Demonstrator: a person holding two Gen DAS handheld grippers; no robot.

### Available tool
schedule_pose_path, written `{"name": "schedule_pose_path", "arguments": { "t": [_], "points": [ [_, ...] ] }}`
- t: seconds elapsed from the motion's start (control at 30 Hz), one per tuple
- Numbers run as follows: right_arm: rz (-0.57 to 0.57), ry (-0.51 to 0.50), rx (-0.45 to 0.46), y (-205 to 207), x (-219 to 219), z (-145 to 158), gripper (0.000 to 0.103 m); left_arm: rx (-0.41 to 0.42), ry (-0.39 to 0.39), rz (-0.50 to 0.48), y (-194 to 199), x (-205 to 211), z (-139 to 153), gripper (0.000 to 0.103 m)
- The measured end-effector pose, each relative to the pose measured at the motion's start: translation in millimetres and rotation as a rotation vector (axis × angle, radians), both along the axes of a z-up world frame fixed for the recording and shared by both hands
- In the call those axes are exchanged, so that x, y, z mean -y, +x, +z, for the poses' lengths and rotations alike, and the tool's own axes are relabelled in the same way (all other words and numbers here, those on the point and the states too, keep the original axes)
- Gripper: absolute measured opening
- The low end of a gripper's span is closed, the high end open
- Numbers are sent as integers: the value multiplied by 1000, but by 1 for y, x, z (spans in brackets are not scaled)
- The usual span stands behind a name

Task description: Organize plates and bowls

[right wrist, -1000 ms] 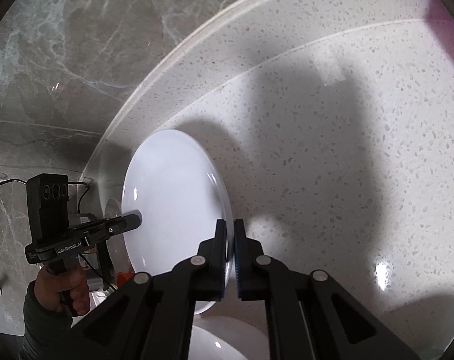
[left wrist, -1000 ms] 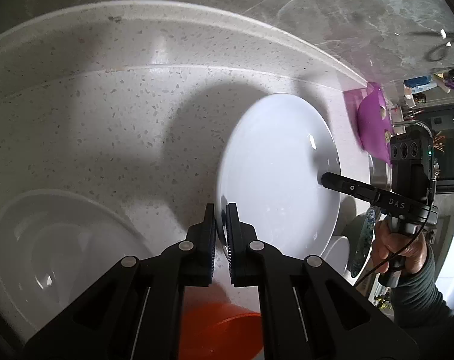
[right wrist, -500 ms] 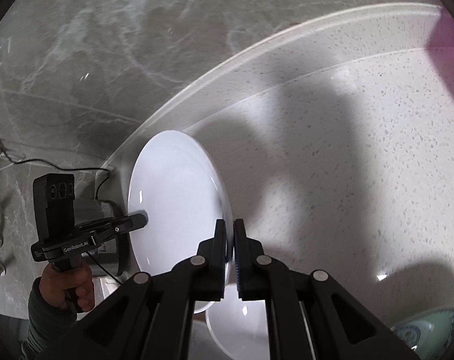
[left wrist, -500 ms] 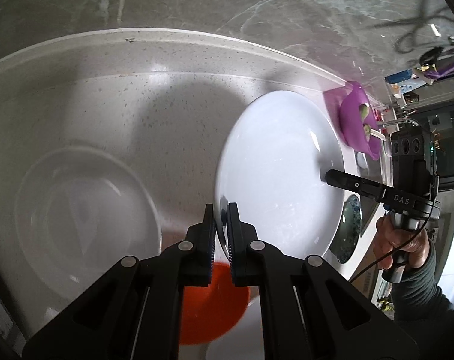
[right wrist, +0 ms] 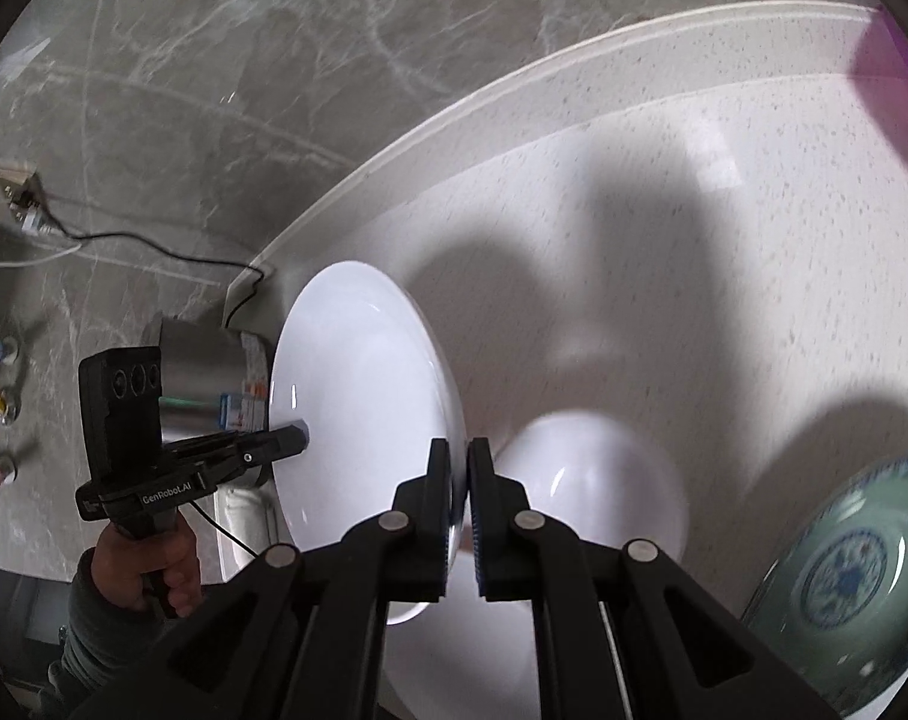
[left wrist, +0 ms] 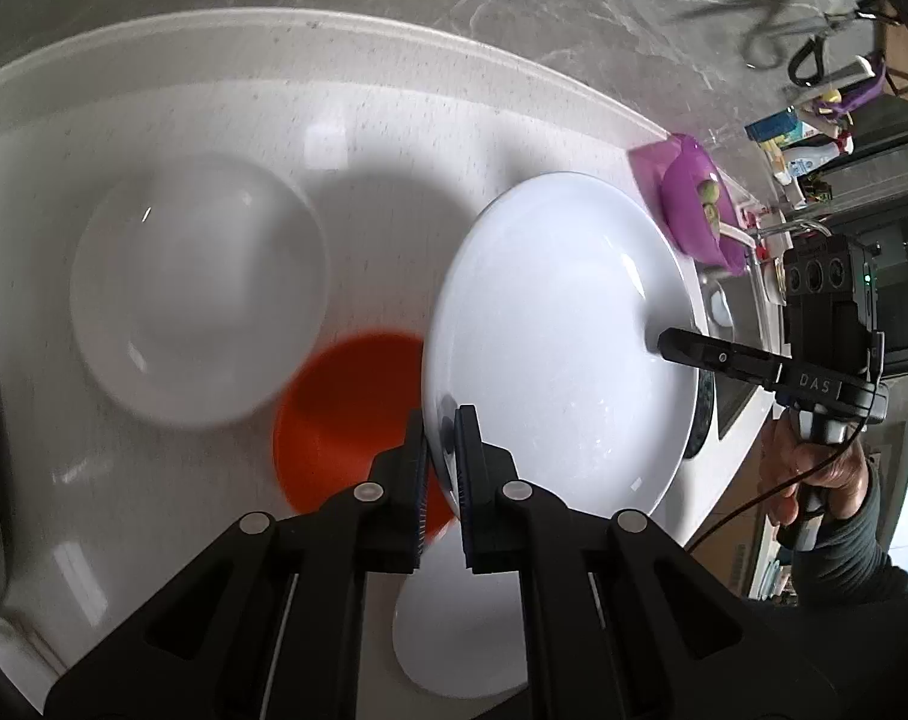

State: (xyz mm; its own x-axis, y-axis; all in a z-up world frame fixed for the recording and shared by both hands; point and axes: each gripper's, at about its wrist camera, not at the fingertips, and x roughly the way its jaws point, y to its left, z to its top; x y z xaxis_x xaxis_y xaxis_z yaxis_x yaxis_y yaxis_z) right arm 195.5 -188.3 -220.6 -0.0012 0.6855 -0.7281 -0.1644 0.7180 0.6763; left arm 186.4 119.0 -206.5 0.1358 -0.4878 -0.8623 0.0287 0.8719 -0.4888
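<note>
While grippers pinch it, white plate (left wrist: 550, 324) sits empty

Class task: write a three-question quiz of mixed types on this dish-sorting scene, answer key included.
1. True or false: both hand-held grippers are shut on the rim of the white plate.
2. Which dish sits partly hidden behind the plate's left edge in the left wrist view? A) orange bowl B) purple bowl C) patterned green bowl
3. Fill in: the plate is held ___ the counter, not resting on it.

Key: 1 true; 2 A; 3 above.
</note>
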Motion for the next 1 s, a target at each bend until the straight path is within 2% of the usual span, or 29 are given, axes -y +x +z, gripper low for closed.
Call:
{"name": "schedule_pose_path", "arguments": {
  "t": [0.3,0.5,0.87,1.0],
  "points": [
    [40,11,-18,-39,-4,4,9,1,-25,41,-63,-2,1,7],
    [66,12,-31,-64,-5,5,9,-6,-19,50,-102,7,-9,7],
    [72,-15,-108,-110,12,-26,9,-40,-30,63,-173,37,-38,7],
    [78,-32,-131,-120,15,-41,9,-40,-3,52,-186,47,-52,7]
  ]
}}
